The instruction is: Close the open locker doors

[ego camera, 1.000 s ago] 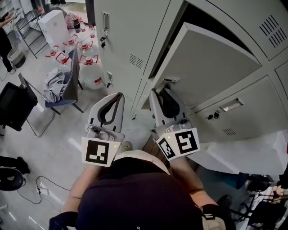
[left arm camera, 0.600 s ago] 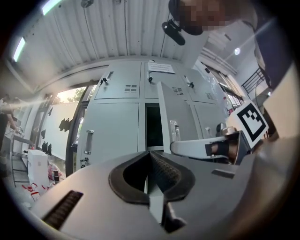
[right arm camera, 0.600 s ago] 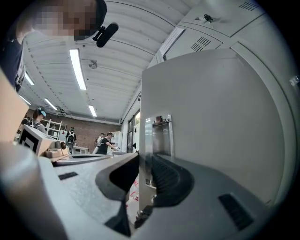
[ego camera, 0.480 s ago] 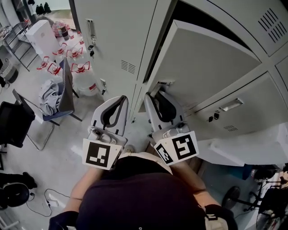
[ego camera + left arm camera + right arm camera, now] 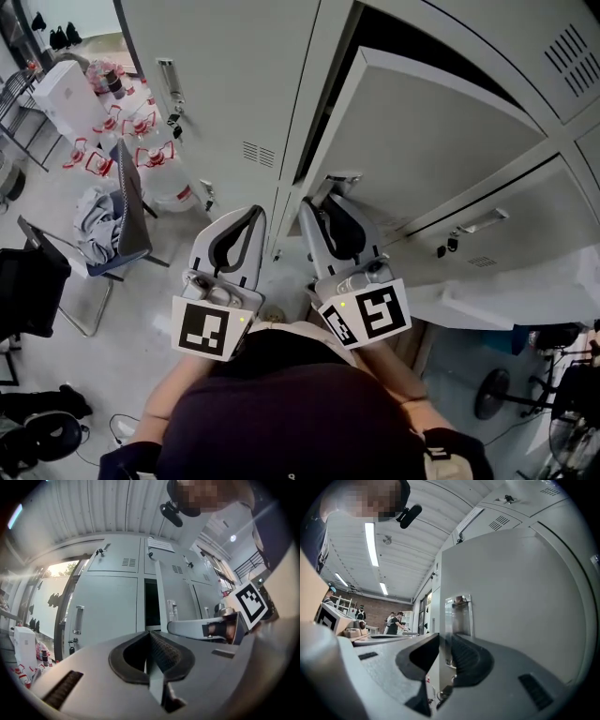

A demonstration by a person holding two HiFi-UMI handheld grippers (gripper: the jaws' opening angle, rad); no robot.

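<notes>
Right gripper view: right tongs (image 5: 444,640) pinch the grey locker door (image 5: 515,597) (half open); left tongs (image 5: 150,638) pressed together.

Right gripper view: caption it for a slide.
Right gripper clamps the open locker door at its edge, beside the recessed handle.

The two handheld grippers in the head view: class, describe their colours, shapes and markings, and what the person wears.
Both the left gripper and right gripper are pale grey, tapering shells with black ribbed pads. Each carries a white cube bearing black square markers. The person wears a dark top.
</notes>
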